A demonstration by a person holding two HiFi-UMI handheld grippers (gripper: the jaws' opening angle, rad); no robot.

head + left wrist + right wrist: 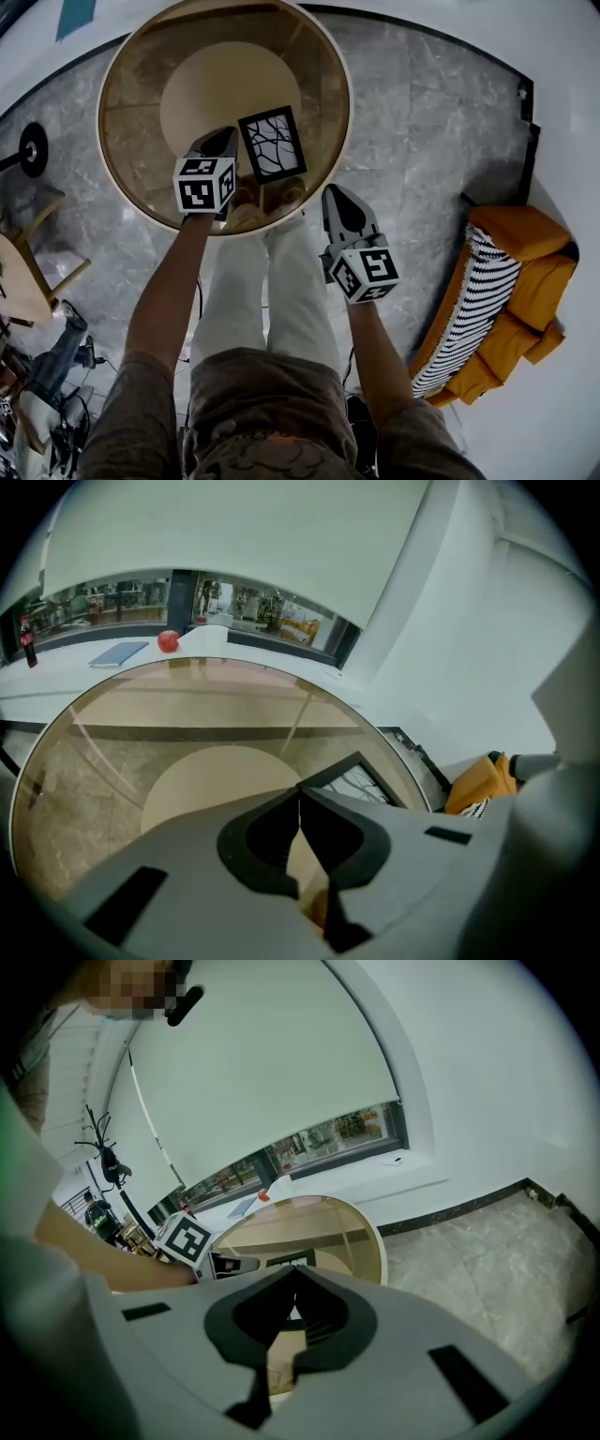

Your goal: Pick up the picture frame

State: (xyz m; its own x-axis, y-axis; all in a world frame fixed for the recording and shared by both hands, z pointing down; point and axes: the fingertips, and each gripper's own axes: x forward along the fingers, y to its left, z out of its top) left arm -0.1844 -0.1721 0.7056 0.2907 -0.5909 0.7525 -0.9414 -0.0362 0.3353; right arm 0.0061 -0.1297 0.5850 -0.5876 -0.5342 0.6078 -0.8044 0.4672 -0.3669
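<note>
Head view: picture frame (272, 143) on table (131, 122)

We record a grey-brown short-sleeved shirt (141, 412) with a faint print (262, 457), pale trousers (281, 281) — and the left gripper (223, 141) and right gripper (335, 195), both grey shells with black jaws and black-and-white marker cubes.

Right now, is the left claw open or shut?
Shut: the tips of the left claw meet with nothing between them; the picture frame is not gripped.

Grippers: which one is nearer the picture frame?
The left gripper, over the glass table just beside the frame. The right gripper sits farther back, outside the table's rim in the head view.
</note>
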